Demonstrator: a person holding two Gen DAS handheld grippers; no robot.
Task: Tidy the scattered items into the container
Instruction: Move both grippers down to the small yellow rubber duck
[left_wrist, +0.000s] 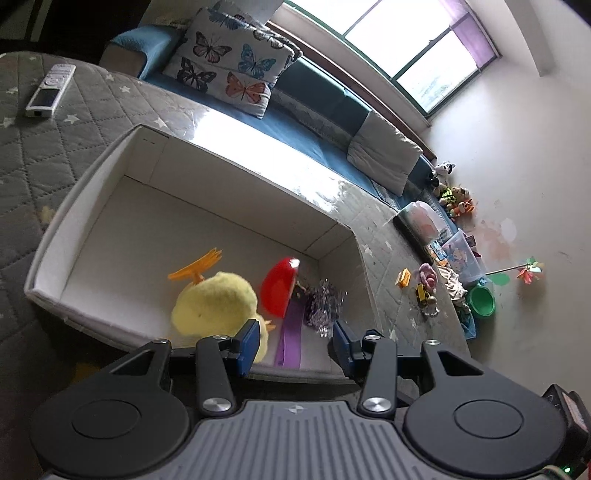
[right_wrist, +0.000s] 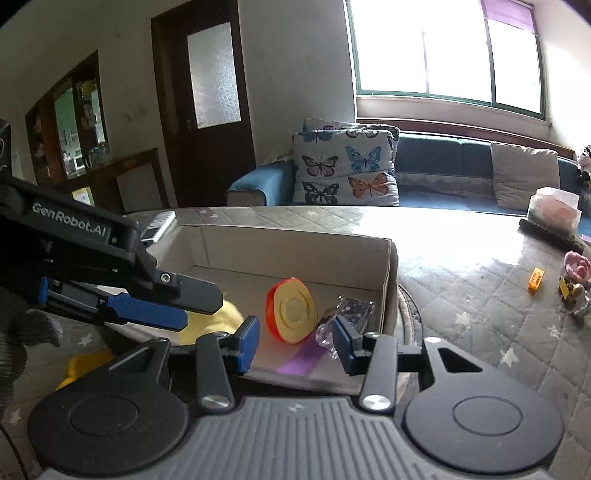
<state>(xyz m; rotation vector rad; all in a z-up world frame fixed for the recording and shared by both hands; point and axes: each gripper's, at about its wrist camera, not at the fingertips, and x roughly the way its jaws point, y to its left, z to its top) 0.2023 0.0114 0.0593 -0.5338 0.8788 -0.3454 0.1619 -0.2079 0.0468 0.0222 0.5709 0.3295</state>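
A white box (left_wrist: 92, 184) sits on the grey quilted mat. It holds a yellow plush duck (left_wrist: 214, 301), a red-and-yellow disc toy (right_wrist: 291, 312), a purple strip (left_wrist: 291, 332) and a shiny tinsel piece (left_wrist: 325, 304). My left gripper (left_wrist: 295, 343) hovers open over the box's near wall, nothing between its fingers. My right gripper (right_wrist: 295, 343) is open too, just before the same wall by the disc toy. Out on the mat lie an orange block (right_wrist: 536, 279), a pink soft toy (right_wrist: 578, 267) and a yellow toy vehicle (right_wrist: 569, 290).
A remote (left_wrist: 50, 90) lies on the mat beyond the box. A yellow object (right_wrist: 85, 365) rests outside the box's near left. A blue sofa (right_wrist: 443, 173) with butterfly pillows runs along the window wall. A green bowl (left_wrist: 481, 301), a clear bin (left_wrist: 463, 258) and plush toys crowd the far corner.
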